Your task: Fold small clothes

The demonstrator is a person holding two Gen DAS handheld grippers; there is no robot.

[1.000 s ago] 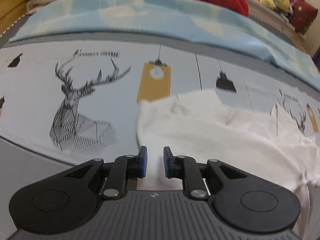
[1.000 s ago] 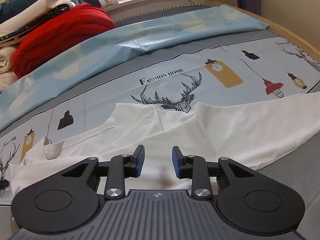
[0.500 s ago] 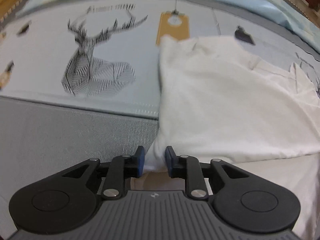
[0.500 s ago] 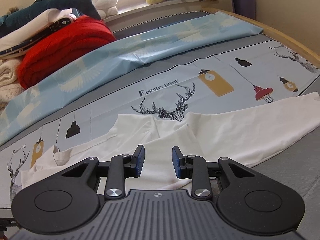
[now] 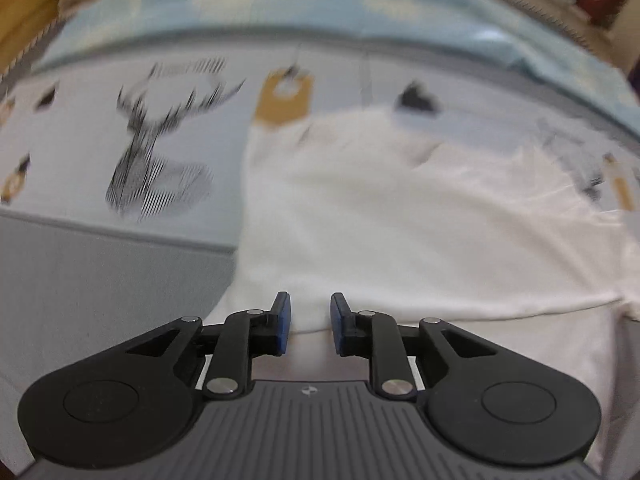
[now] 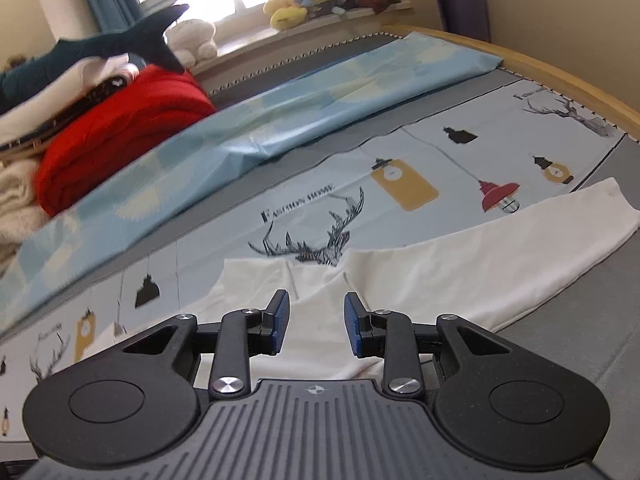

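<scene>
A white long-sleeved garment (image 5: 400, 220) lies spread on the printed bed sheet (image 5: 80, 168). In the left wrist view my left gripper (image 5: 310, 320) is open over the garment's near edge, with white fabric showing between the blue pads; the view is blurred. In the right wrist view the garment (image 6: 440, 272) has one sleeve stretched out to the right (image 6: 580, 216). My right gripper (image 6: 316, 322) is open just above the garment's body, holding nothing.
A light blue blanket (image 6: 280, 112) lies across the back of the bed. A red folded blanket (image 6: 120, 132), a shark plush (image 6: 112, 40) and folded towels are piled at the back left. A wooden bed edge (image 6: 560, 76) runs at the right.
The left gripper has tilted up and its jaws have opened slightly over the garment's edge. The right gripper has pulled back and risen, showing more of the sleeve and room.
</scene>
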